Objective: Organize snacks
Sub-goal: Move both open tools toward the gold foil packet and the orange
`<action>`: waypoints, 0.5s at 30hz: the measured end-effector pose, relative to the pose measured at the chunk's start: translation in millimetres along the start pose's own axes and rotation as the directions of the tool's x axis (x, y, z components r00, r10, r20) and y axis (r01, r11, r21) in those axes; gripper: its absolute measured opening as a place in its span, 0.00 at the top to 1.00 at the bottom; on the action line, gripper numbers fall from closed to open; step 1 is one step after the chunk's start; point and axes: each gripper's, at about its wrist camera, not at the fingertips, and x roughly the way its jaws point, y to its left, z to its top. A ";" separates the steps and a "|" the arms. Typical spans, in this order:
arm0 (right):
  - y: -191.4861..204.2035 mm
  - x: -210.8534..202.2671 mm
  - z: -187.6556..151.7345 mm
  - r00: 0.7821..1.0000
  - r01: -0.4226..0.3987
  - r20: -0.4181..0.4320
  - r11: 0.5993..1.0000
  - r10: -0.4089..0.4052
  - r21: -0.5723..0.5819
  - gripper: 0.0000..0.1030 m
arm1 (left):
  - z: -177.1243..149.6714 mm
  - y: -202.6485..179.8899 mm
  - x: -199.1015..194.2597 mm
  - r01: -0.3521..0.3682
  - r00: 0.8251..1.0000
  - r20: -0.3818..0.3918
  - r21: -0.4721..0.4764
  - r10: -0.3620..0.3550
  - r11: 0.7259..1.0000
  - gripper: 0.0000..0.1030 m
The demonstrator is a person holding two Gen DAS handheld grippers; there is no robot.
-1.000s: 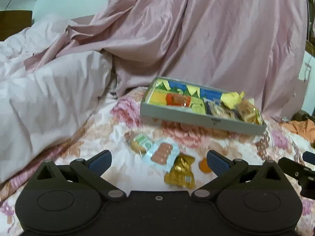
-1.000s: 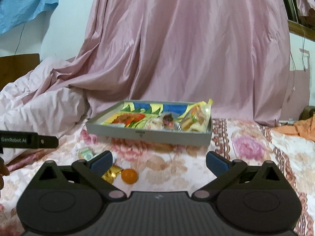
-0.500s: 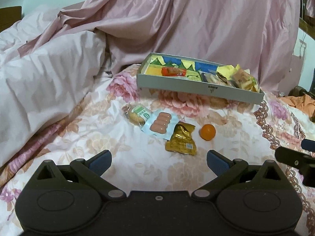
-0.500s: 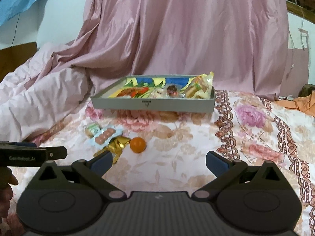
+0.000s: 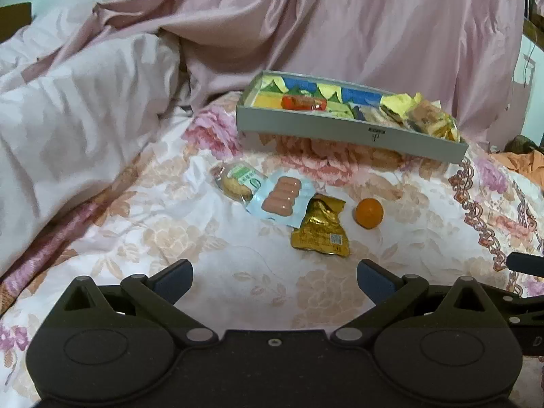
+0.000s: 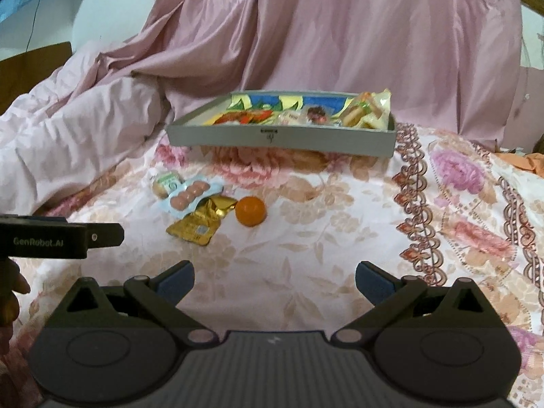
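A grey tray (image 5: 350,131) (image 6: 278,137) with several wrapped snacks stands at the back of the floral bedspread. In front of it lie a green-labelled cookie pack (image 5: 238,180) (image 6: 167,183), a blue sausage pack (image 5: 280,199) (image 6: 188,195), a gold foil packet (image 5: 321,229) (image 6: 200,224) and a small orange (image 5: 369,212) (image 6: 250,210). My left gripper (image 5: 273,277) is open and empty, above the bedspread just short of the gold packet. My right gripper (image 6: 274,277) is open and empty, short of the orange.
A rumpled pink quilt (image 5: 68,129) is heaped on the left and a pink curtain (image 6: 340,34) hangs behind the tray. The left gripper's body (image 6: 61,239) shows at the right wrist view's left edge. Orange cloth (image 5: 523,166) lies far right.
Both grippers have risen and drawn back, so the loose snacks and tray sit farther ahead and more from above. Nothing on the bed has moved. Both stay open.
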 end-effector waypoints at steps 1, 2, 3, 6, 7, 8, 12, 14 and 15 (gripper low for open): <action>0.4 3.2 0.2 1.000 -0.002 -0.007 1.000 0.002 -0.003 0.00 | 0.9 1.2 3.2 0.005 1.000 -0.009 -0.003 -0.005 1.000 0.01; 0.9 6.0 0.5 1.000 -0.004 -0.011 1.000 0.004 -0.006 0.00 | 1.7 2.5 6.5 0.008 1.000 -0.016 -0.009 -0.008 1.000 0.01; 1.1 9.0 0.9 1.000 -0.006 -0.015 1.000 0.006 -0.010 0.00 | 2.4 4.0 9.8 0.010 1.000 -0.020 -0.016 -0.010 1.000 0.01; 1.6 18.5 3.2 1.000 -0.011 -0.026 1.000 0.010 -0.022 0.00 | 5.1 6.7 18.4 0.013 1.000 -0.028 -0.024 -0.014 1.000 0.01; 1.2 21.4 4.0 1.000 -0.012 -0.029 1.000 0.011 -0.027 0.00 | 6.2 7.4 22.1 0.015 0.999 -0.031 -0.024 -0.015 1.000 0.01; 1.2 24.6 4.9 0.999 -0.012 -0.030 0.999 0.011 -0.031 0.00 | 7.1 7.6 25.0 0.017 0.999 -0.033 -0.022 -0.018 1.000 0.01; -0.5 39.0 10.3 0.999 -0.011 -0.034 0.999 0.009 -0.050 0.00 | 10.6 4.6 38.0 0.041 0.998 -0.037 0.009 -0.040 0.999 0.01; -2.6 45.7 13.2 0.999 -0.011 -0.032 0.998 0.009 -0.059 0.00 | 12.8 2.0 44.6 0.061 0.997 -0.038 0.047 -0.060 0.997 0.01; -3.7 49.4 14.9 0.999 -0.011 -0.031 0.998 0.009 -0.065 0.00 | 14.0 0.5 48.0 0.071 0.997 -0.037 0.072 -0.068 0.995 0.01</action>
